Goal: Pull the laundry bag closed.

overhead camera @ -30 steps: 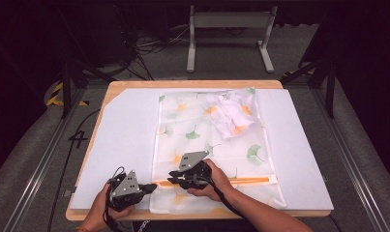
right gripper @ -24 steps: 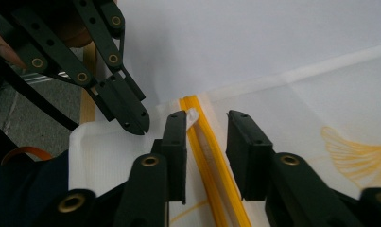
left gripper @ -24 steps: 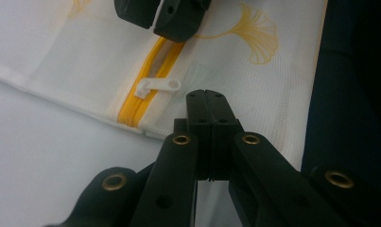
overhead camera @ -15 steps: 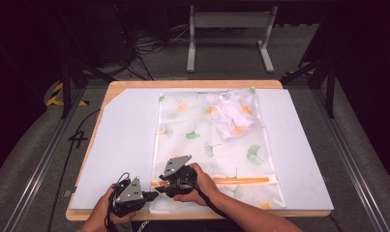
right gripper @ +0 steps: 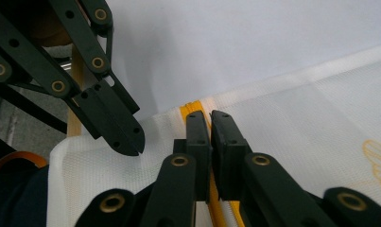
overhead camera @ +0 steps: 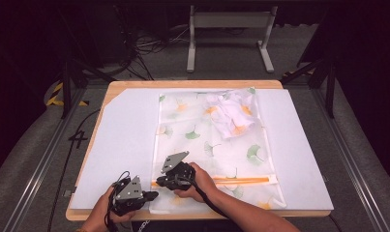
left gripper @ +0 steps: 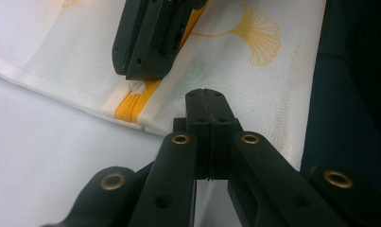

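Note:
A white mesh bag (overhead camera: 212,145) printed with ginkgo leaves lies flat on the white board, with a crumpled white garment (overhead camera: 231,113) inside its far end. Its orange zipper (overhead camera: 241,180) runs across the near end. My right gripper (overhead camera: 157,183) sits at the zipper's left end, shut on the zipper pull (left gripper: 137,88); in the right gripper view (right gripper: 212,116) the orange tape passes between its jaws. My left gripper (overhead camera: 153,195) is just below it, shut with its tips on the bag's near-left corner (left gripper: 207,94), and it appears again in the right gripper view (right gripper: 134,144).
A white foam board (overhead camera: 120,140) covers the wooden table (overhead camera: 134,84). The table's near edge lies right under both hands. Cables and a metal stand (overhead camera: 226,34) are on the floor beyond the far edge.
My right gripper has slid left along the zipper to its left end. The left gripper has shifted slightly right and nearer, close up beside it.

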The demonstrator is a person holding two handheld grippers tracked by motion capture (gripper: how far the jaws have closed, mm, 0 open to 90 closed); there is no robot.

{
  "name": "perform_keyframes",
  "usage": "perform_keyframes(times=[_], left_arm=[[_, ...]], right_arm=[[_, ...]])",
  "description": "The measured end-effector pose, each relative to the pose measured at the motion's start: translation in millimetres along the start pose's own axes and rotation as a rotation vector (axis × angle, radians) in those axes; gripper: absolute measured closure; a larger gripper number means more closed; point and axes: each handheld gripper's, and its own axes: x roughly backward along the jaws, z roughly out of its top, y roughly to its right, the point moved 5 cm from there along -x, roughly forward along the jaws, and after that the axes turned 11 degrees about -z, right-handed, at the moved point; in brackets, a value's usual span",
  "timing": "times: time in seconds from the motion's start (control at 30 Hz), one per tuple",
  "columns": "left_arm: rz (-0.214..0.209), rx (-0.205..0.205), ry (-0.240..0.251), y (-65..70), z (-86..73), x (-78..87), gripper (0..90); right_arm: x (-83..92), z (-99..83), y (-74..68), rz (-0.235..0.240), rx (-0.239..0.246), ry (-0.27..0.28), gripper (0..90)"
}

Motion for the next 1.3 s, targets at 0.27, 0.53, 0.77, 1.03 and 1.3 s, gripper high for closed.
perform_keyframes(times=[0.27,0.53,0.77,1.03,1.3], left_arm=[[0.000,0.012,0.003,-0.2,0.0,-0.1,90.0],[0.008,0.013,0.003,0.2,0.4,-0.4,90.0],[0.010,0.010,-0.006,0.2,0.8,-0.2,90.0],[0.054,-0.031,-0.034,3.0,4.3,-1.6,90.0],[0.086,-0.026,-0.006,-7.0,6.4,-4.6,89.8]], right_arm=[[3.0,1.9,1.7,0.027,-0.013,0.009,89.9],[0.4,2.0,3.3,0.045,-0.016,0.014,90.0],[1.1,4.0,4.4,0.050,-0.004,0.020,90.0],[5.2,4.7,4.7,0.054,0.007,0.026,90.0],[3.9,1.8,2.5,0.055,0.008,0.012,90.0]])
